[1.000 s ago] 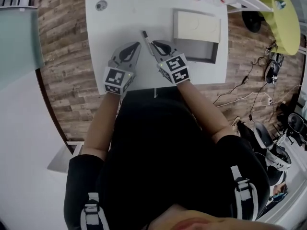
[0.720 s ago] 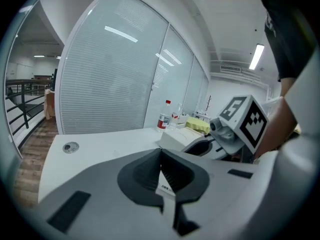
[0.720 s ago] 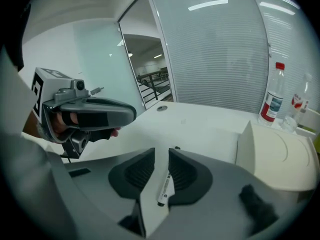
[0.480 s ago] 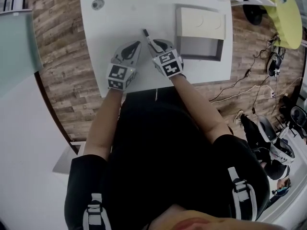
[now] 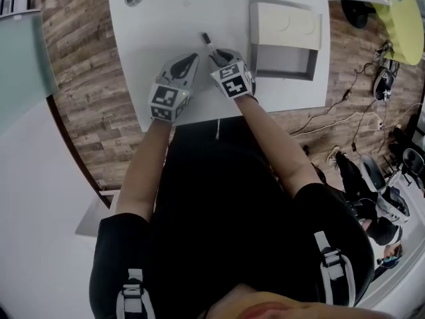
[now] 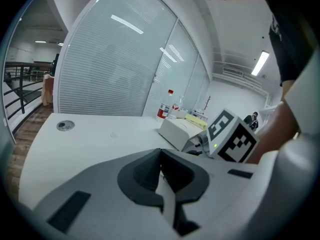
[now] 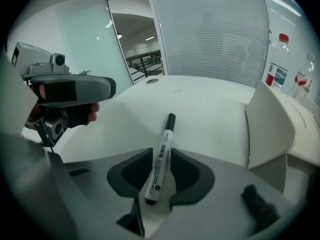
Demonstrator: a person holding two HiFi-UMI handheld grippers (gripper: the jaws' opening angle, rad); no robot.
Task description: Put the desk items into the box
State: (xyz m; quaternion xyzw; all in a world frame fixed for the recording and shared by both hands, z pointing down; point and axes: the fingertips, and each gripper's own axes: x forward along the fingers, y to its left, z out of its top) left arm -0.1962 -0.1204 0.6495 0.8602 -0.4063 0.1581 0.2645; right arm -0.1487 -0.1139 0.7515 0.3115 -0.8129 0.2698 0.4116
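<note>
The right claw point(image 7: 159, 180) is opening, its pads standing clear on either side of a white marker point(image 7: 161, 156) and no longer pressing it. The marker is lying lengthwise along the jaws, its black cap pointing away from the claw across the white tabletop point(image 5: 166, 25). The open box point(image 5: 282, 62) is sitting close on this claw's right, so the marker is not yet in it. The right claw looks the nearer one for carrying it sideways. The left claw point(image 6: 161, 176) is hovering just beside, its jaws together and holding nothing.
</note>
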